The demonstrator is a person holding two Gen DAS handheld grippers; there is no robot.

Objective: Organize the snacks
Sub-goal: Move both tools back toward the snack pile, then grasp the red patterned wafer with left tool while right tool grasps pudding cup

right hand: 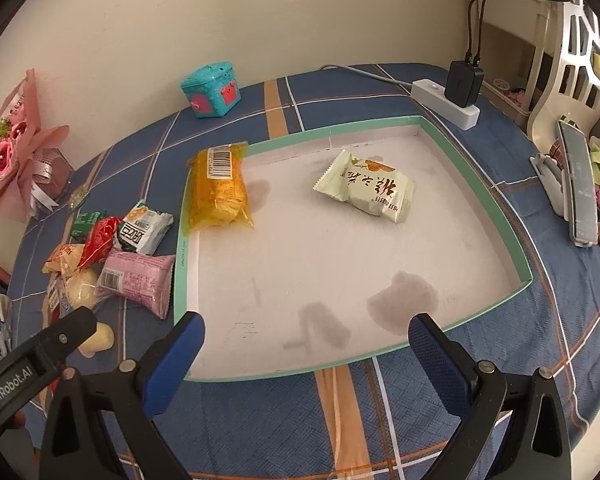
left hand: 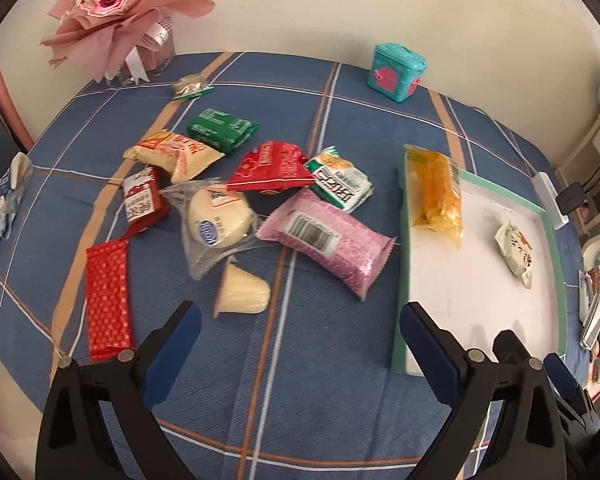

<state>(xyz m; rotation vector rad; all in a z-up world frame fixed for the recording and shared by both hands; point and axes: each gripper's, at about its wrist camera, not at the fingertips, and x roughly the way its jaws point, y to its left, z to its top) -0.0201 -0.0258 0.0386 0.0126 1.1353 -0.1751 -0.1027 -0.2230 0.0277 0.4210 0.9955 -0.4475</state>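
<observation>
Here both grippers' jaws gape empty; crinkly foil snack packets (left hand: pixel 327 236) strewn beside tray (right hand: pixel 480 196).

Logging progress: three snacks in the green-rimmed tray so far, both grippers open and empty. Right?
Not quite: only two snacks are in the tray, the yellow packet against its left wall and the pale green packet further right. The right wrist view shows this plainly. The rest holds: the left gripper and the right gripper are both open and empty.
</observation>
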